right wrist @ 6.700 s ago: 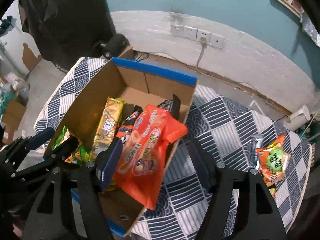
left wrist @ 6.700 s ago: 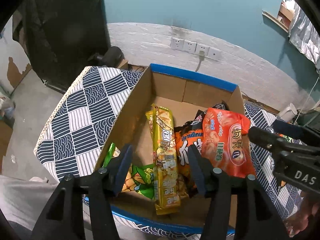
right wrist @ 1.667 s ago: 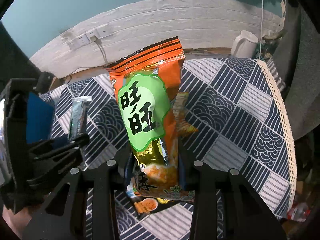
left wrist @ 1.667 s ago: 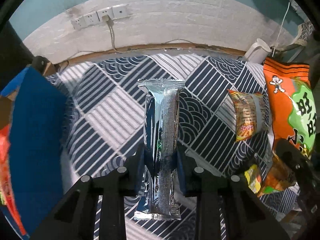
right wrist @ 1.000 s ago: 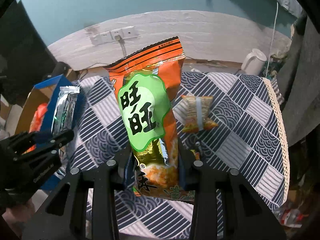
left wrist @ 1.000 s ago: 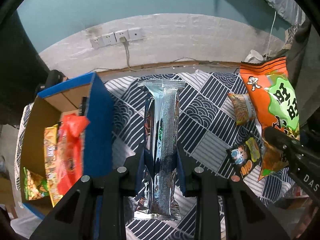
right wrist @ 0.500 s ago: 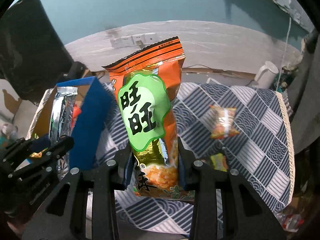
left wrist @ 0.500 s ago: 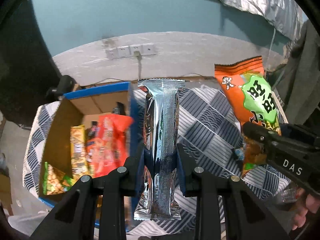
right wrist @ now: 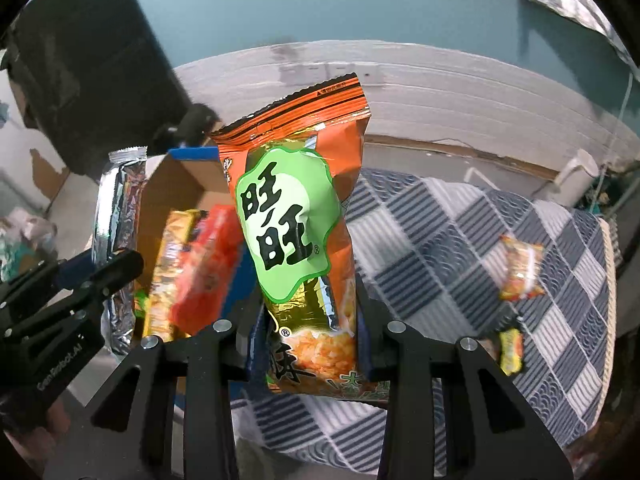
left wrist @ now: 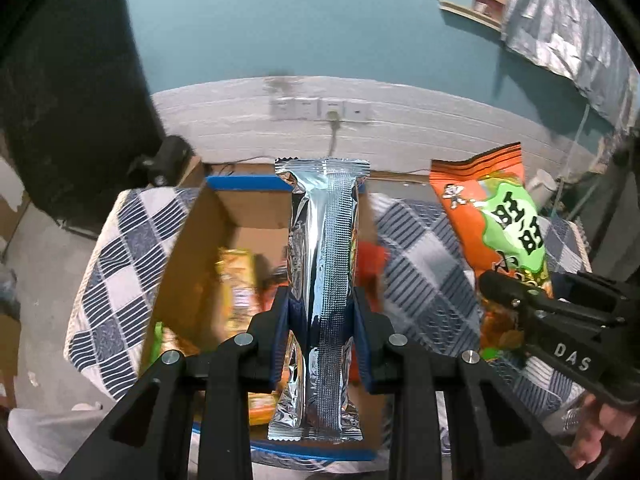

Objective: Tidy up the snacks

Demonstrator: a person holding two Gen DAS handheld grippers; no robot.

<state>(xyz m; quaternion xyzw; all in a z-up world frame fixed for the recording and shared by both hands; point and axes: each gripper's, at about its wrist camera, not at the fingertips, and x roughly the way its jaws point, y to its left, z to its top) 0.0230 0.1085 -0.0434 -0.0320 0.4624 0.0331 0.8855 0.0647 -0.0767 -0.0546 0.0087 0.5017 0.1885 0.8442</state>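
My left gripper (left wrist: 322, 312) is shut on a long silver foil packet (left wrist: 323, 280), held upright above the open cardboard box (left wrist: 192, 248) with blue-taped rims. Several snack bags lie in the box, among them a yellow one (left wrist: 236, 280) and a red-orange one (right wrist: 208, 268). My right gripper (right wrist: 310, 316) is shut on an orange bag with a green label (right wrist: 292, 216), held upright over the box's right wall. That bag also shows in the left wrist view (left wrist: 500, 220), and the silver packet shows in the right wrist view (right wrist: 116, 232).
The box sits on a table with a blue-and-white patterned cloth (right wrist: 460, 248). Two small snack packets (right wrist: 520, 268) (right wrist: 510, 350) lie on the cloth to the right. A white kettle (right wrist: 576, 176) stands at the far right. A wall with sockets (left wrist: 320, 108) is behind.
Both grippers have swung left with their packets, from over the cloth to over the box. The grips have not changed.
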